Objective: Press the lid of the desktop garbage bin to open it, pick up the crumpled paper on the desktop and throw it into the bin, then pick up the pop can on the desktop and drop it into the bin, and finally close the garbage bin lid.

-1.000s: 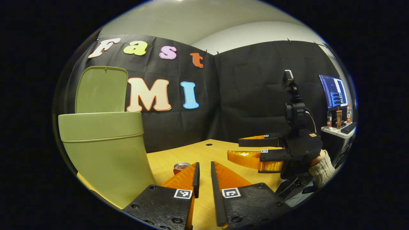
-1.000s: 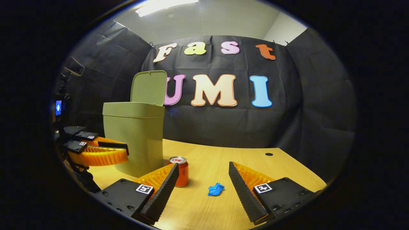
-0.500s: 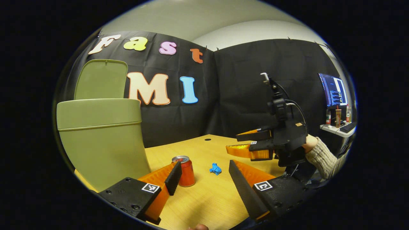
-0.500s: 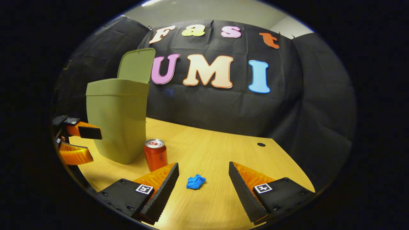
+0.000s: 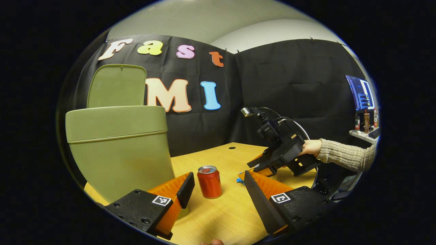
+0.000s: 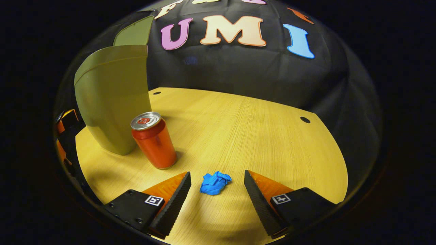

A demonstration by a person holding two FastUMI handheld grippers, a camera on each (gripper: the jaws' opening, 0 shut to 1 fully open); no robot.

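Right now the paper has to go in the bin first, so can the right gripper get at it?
Probably yes. The right gripper is open, and the crumpled paper lies on the table between its fingers with nothing over it. The can stands off to one side.

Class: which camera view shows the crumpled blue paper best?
The right gripper view: the crumpled blue paper lies whole on the table between the open jaws. In the left gripper view, just a blue sliver peeks beside a finger.

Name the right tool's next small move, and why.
Probably ease the right tool forward and down until its open fingers straddle the crumpled paper, then close. The bin lid already stands open, and the paper lies on the desk just ahead of the gap.
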